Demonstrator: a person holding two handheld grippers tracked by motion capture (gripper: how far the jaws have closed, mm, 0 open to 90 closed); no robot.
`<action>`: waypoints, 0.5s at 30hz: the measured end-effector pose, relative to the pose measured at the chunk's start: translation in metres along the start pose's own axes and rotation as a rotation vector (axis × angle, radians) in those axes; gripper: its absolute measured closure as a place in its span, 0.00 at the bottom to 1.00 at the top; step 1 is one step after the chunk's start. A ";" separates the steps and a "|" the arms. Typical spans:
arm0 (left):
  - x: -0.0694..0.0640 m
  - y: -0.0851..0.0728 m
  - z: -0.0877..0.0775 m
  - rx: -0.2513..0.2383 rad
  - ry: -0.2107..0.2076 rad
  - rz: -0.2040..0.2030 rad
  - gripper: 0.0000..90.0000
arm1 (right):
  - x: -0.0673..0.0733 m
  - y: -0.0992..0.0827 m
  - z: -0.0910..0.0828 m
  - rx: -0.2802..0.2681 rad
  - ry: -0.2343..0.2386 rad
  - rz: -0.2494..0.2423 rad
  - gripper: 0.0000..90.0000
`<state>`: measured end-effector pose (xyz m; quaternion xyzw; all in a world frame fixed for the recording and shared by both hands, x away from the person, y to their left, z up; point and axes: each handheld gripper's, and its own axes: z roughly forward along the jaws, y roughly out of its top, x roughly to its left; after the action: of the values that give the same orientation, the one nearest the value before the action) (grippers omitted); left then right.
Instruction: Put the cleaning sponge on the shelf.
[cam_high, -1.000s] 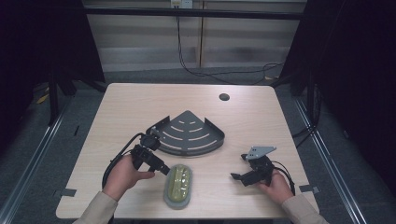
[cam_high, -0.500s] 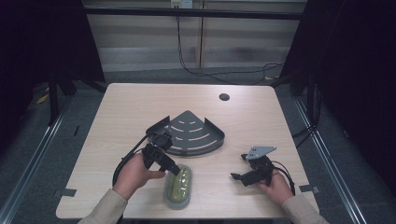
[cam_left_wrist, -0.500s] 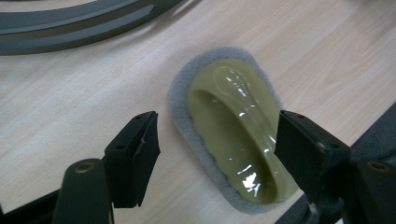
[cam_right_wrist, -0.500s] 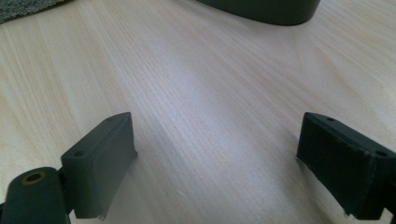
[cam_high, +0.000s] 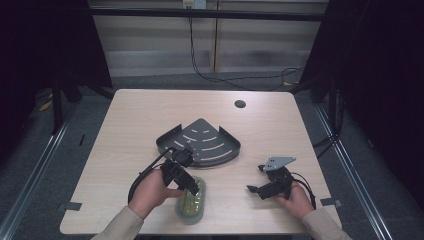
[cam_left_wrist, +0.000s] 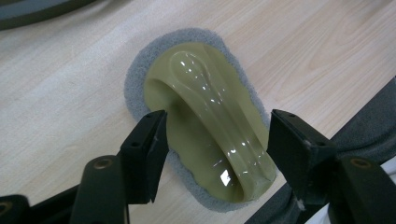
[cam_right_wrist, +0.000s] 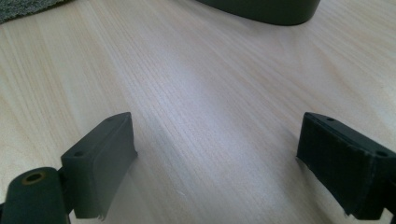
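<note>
The olive-green scrubber with a glossy moulded plastic handle and a grey scouring pad underneath is lying flat on the pale wooden table, near my edge of it and a little left of the middle; in the high view it is showing as an oval, yellowish-green shape just in front of the dark grey metal corner shelf with curved slots, near it but not touching. Its handle is a smooth raised ridge running lengthwise down a wider green base, catching small highlights, and the grey pad is sticking out as a fuzzy rim all round the base. I am holding my left gripper over the scrubber's nearer end, with one black jaw on either side of the ridge; the jaws have just been closing, with the scrubber's handle between them, yet I am seeing a gap on each side, so the pads are not pressing on it. My left hand is sitting just left of the scrubber. My right gripper is resting well apart to the right, low over bare wood, its jaws standing wide apart with nothing between them; my right hand is holding it near the table's front right part.
</note>
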<state>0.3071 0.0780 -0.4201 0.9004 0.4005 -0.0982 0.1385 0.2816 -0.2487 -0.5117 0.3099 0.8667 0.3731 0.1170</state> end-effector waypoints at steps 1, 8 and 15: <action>0.000 0.000 0.001 0.002 0.000 -0.004 0.43 | 0.000 0.000 0.000 0.000 0.000 0.000 0.12; -0.001 0.000 0.008 0.032 -0.028 -0.006 0.59 | 0.000 0.000 0.000 -0.001 -0.001 0.001 0.12; 0.000 -0.001 0.002 0.047 -0.008 0.025 0.81 | 0.000 0.000 0.000 0.000 0.000 0.000 0.12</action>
<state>0.3064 0.0781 -0.4217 0.9079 0.3863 -0.1095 0.1202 0.2816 -0.2487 -0.5117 0.3097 0.8667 0.3731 0.1170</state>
